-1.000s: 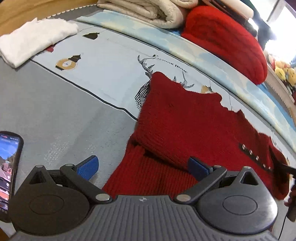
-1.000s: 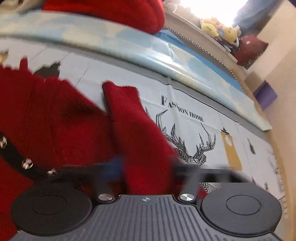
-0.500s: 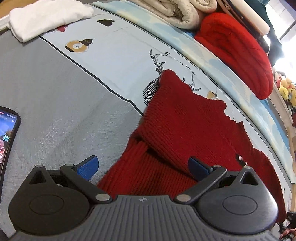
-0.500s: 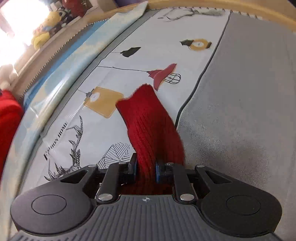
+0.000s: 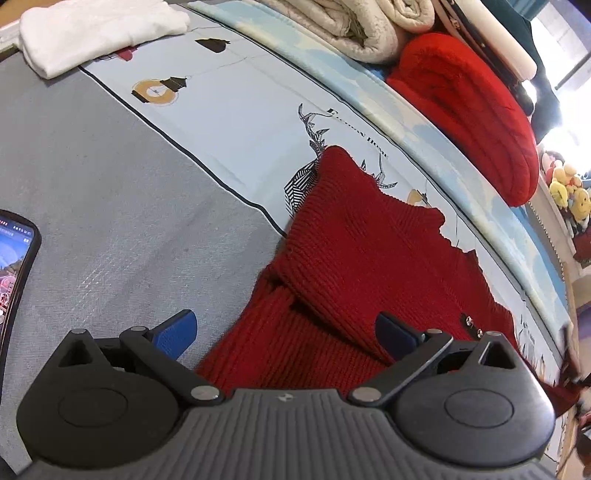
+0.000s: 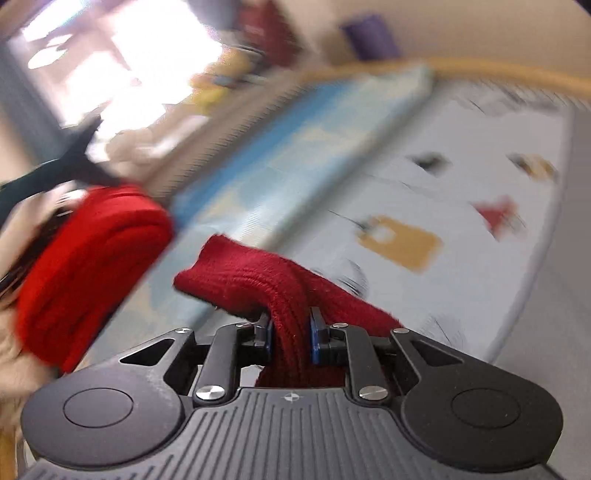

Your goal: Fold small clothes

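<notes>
Right gripper (image 6: 291, 334): your jaws are clamped on a bunched red sleeve (image 6: 258, 280), cuff end sticking out ahead and flopping to the left of the fingers. They have just been easing open slightly, yet the knit is pinched between the pads. Right view is smeared; little else reads.

Left gripper (image 5: 286, 328): jaws wide apart, holding nothing, poised low over the near edge of the red sweater (image 5: 369, 258). One blue pad (image 5: 177, 326) sits over bare grey bedcover (image 5: 110, 192), the other over knit.

Sweater lies flat on the bed, directly ahead of the left gripper, long axis running away and rightward. One fold already laid across the body. Small metal studs (image 5: 468, 320) show near its right side.

Key relation, as a judgement: the held sleeve must travel across toward the body, so the right hand leads; left is nearer the body to pin it.

Phone (image 5: 16, 266) at left edge. Farther: print beside the deer drawing, "Home" (image 5: 375, 146) legible, first word not. White folded cloth (image 5: 96, 29) far left.
</notes>
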The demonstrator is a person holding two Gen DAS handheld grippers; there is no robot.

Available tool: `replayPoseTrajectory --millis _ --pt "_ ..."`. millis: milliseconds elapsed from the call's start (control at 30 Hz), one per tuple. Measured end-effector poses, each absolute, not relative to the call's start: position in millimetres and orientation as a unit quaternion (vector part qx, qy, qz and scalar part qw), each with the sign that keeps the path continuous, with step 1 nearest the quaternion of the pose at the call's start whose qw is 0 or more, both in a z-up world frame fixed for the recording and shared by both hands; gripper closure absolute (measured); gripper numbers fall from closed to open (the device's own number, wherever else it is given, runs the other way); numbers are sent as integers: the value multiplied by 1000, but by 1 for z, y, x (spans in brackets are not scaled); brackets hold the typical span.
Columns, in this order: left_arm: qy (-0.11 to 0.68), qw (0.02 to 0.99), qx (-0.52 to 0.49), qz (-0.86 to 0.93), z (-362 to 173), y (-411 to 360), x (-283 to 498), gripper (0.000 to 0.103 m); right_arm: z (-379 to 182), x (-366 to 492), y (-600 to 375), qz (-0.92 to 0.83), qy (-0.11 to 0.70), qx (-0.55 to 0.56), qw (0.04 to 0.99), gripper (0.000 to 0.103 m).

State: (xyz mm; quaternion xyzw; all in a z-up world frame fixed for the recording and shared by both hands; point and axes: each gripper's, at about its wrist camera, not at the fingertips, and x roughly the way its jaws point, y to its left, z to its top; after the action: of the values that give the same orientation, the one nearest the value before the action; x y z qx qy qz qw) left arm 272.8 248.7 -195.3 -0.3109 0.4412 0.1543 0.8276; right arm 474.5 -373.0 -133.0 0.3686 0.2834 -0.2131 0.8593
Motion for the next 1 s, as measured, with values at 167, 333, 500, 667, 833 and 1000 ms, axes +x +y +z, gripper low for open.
replayPoseTrajectory --millis 167,333,500,667,833,1000 --pt "442 830 -302 160 -196 247 273 0 -178 463 -434 -354 330 420 768 33" --pt "447 827 -301 160 -201 239 282 0 -191 417 -488 -346 246 445 789 27" --pt "454 837 -264 150 -205 218 293 0 -198 404 -533 -404 201 407 794 31" --pt "456 844 -243 146 -207 207 301 0 -235 439 -539 -303 347 385 800 40" --pt "459 840 -250 145 -210 208 304 0 -224 458 -468 -227 327 344 850 39" --pt "456 839 -264 136 -207 209 305 0 -212 467 -379 -83 381 135 911 25"
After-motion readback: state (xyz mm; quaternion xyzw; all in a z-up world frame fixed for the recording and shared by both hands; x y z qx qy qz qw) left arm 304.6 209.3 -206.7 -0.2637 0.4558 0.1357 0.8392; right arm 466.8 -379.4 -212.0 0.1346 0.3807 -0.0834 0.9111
